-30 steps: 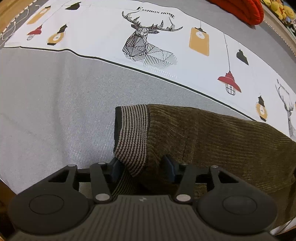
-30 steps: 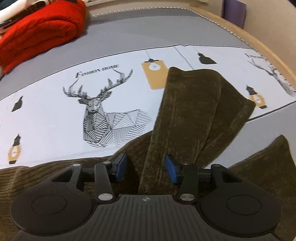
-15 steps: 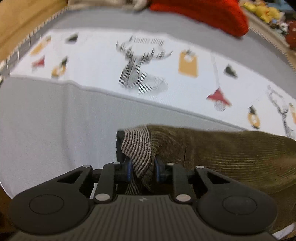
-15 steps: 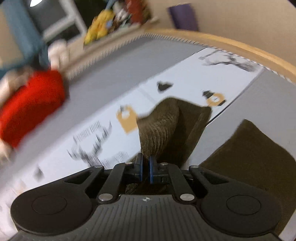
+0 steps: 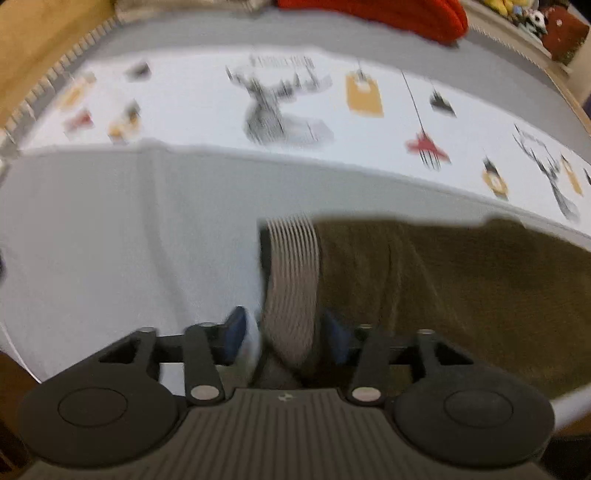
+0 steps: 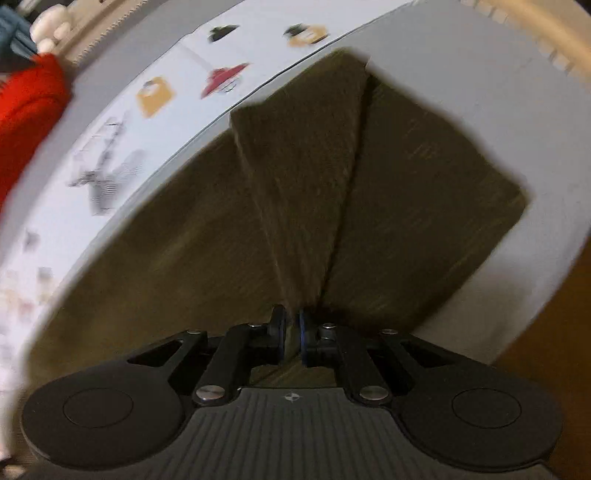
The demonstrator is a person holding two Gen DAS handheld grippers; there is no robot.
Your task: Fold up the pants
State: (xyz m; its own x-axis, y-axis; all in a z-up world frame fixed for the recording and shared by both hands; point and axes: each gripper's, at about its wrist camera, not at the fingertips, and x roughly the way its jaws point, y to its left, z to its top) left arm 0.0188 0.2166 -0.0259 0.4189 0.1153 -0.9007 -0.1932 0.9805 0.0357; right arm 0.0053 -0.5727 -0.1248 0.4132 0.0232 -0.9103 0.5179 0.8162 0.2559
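Pants [image 5: 461, 288] lie on a bed [image 5: 110, 240]; a folded blanket [image 5: 388, 14] sits behind them at the far edge.

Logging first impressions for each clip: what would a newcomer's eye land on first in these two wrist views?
Most striking are the olive corduroy pants, spread dark across the pale bed, a ridge of fabric pinched in the shut right gripper. In the left view, their striped waistband runs down between the fingers of the left gripper, which stand apart. Behind lie a white cloth with deer and lantern prints and a red knit bundle at the far edge.
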